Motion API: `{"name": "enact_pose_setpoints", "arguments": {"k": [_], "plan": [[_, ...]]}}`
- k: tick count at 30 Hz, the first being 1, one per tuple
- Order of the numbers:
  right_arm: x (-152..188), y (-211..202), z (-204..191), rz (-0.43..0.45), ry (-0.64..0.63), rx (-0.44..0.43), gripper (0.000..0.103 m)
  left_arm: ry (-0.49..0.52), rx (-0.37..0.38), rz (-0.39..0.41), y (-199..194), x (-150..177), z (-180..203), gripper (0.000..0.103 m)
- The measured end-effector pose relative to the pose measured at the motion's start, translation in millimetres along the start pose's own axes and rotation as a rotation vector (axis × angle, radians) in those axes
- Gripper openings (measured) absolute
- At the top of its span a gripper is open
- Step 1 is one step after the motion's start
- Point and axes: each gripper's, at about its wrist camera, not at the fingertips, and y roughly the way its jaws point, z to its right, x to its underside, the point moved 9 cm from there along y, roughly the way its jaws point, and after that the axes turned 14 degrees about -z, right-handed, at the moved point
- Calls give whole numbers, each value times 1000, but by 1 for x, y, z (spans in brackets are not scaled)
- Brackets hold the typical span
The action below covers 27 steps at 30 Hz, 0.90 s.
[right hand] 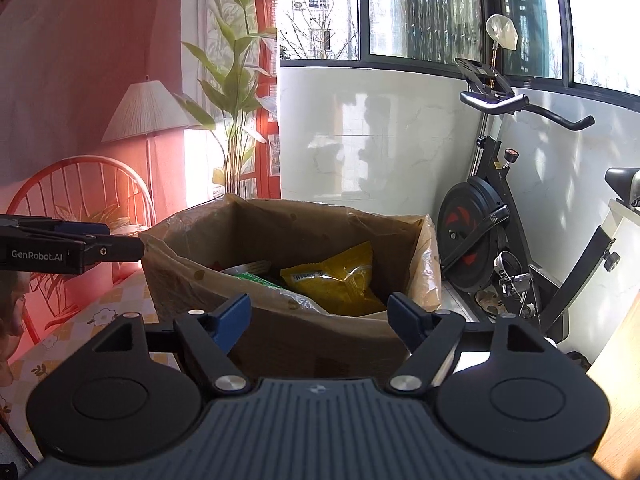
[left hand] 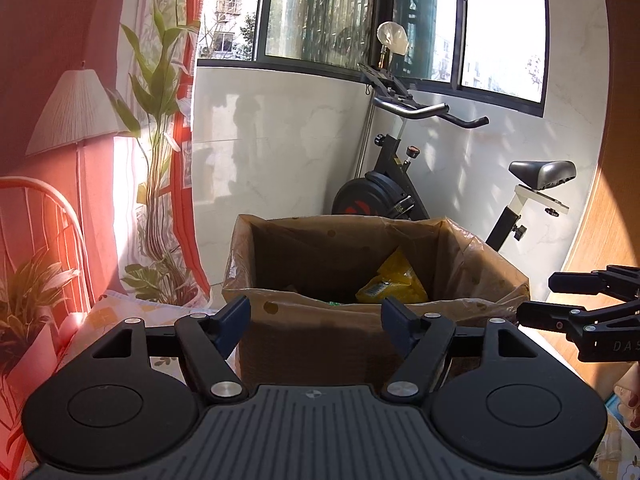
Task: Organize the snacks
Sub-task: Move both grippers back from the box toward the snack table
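Tongs, left [left hand: 316, 314] and right [right hand: 319, 312], gape wide and empty before the box [right hand: 280, 340].

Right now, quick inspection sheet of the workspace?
Surface: table under a flower-print cloth.
Job's things: open cardboard box with plastic liner; yellow snack bag and green packet inside.
Clutter: nothing seen.
Grippers: left tongs open, empty; right tongs open, empty, both facing the box.
Cables: nothing seen.
Surroundings: exercise bike, lamp, tall plant, red chair, windows.
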Motion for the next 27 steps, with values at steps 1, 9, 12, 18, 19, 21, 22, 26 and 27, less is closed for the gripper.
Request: {"name": "enact_pose_setpoints", "arguments": {"k": [1,9,12,18,19,21,22,26,27], "plan": [[3,-1,-1,-2,-1,-2,79,-4,1,-3,0,4,-1,75],[35,2,-5,-38,-4,-13,80,-34,13,-68,15,40,-5,75],[43,6,-4,-48,6,-14,80,-40,17,-94,22,53,-5,75],[63,17,-5,-79,11,-24,80,-48,25,-138,35,75,-5,75],[66,19,-5,-85,14,-26,80,-49,26,-145,37,78,-5,75],[74,23,-5,-97,23,-31,80,-50,25,-159,41,85,-4,75],[78,25,-5,-103,26,-32,80,-50,25,-167,42,88,-4,75],[97,33,-3,-133,39,-33,80,-52,27,-196,49,100,-3,75],[101,35,-2,-140,44,-36,80,-49,29,-204,50,104,-2,75]]}}
